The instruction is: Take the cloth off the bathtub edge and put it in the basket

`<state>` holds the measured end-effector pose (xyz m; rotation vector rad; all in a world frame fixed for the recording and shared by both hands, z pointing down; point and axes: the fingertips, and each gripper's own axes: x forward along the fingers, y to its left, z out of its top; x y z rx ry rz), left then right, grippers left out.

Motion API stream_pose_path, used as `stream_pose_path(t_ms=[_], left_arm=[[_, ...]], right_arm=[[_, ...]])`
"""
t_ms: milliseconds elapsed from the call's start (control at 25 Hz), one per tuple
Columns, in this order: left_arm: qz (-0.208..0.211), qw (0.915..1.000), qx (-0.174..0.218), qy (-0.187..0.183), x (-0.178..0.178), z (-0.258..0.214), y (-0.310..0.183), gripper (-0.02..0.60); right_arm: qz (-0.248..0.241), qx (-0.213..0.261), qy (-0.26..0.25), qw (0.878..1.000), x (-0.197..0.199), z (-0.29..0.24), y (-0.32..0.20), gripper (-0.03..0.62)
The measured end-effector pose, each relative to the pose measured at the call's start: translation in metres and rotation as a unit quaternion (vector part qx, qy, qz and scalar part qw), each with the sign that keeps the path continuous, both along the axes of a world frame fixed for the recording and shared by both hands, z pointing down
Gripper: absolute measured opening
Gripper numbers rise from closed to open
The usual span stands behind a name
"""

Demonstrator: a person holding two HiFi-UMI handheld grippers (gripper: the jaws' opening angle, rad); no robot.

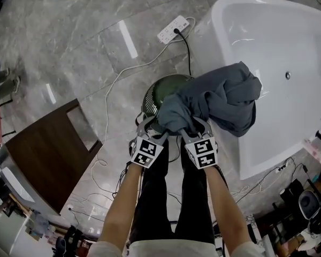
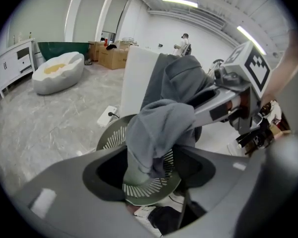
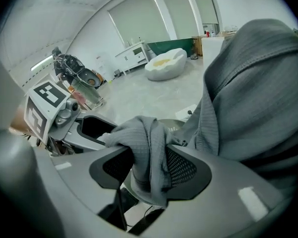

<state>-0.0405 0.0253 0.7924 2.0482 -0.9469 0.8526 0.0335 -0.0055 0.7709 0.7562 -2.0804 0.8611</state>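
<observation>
Left gripper view: L gripper (image 2: 151, 170) jaws stand spread. A fold of the grey cloth (image 2: 161, 123) hangs btwn them w/ a gap on one side, so it's not pinched. R gripper (image 3: 149, 170) is the same: jaws parted, a fold draped loose btwn them and over one jaw. Both sit right above the green slotted basket (image 2: 111, 135), w/ the cloth's front end dangling at its mouth. The rest of the cloth trails away from the basket toward the white bathtub (image 1: 278, 42) just beside it, prob. partly over the tub edge. My read: carry mostly done, release at hand. Left to do: get the trailing bulk inside the basket.
</observation>
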Motion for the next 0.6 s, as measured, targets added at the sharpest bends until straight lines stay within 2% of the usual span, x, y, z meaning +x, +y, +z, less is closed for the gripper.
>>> stream_pose_path(t_ms=[200, 280, 440, 600], left_arm=[[0.002, 1.0000, 0.008, 0.003, 0.014, -0.004, -0.012, 0.314], [0.006, 0.9998, 0.015, 0.006, 0.022, -0.008, -0.019, 0.314], [0.022, 0.9987, 0.040, 0.023, 0.047, -0.026, -0.039, 0.325], [0.047, 0.9939, 0.090, 0.041, 0.082, -0.054, -0.072, 0.351]], right_arm=[[0.007, 0.014, -0.022, 1.000, 0.006, -0.020, -0.009, 0.186], [0.012, 0.034, -0.028, 0.999, 0.011, -0.037, -0.017, 0.195], [0.052, 0.115, -0.018, 0.992, 0.046, -0.088, -0.046, 0.232], [0.094, 0.190, 0.023, 0.977, 0.104, -0.130, -0.082, 0.259]])
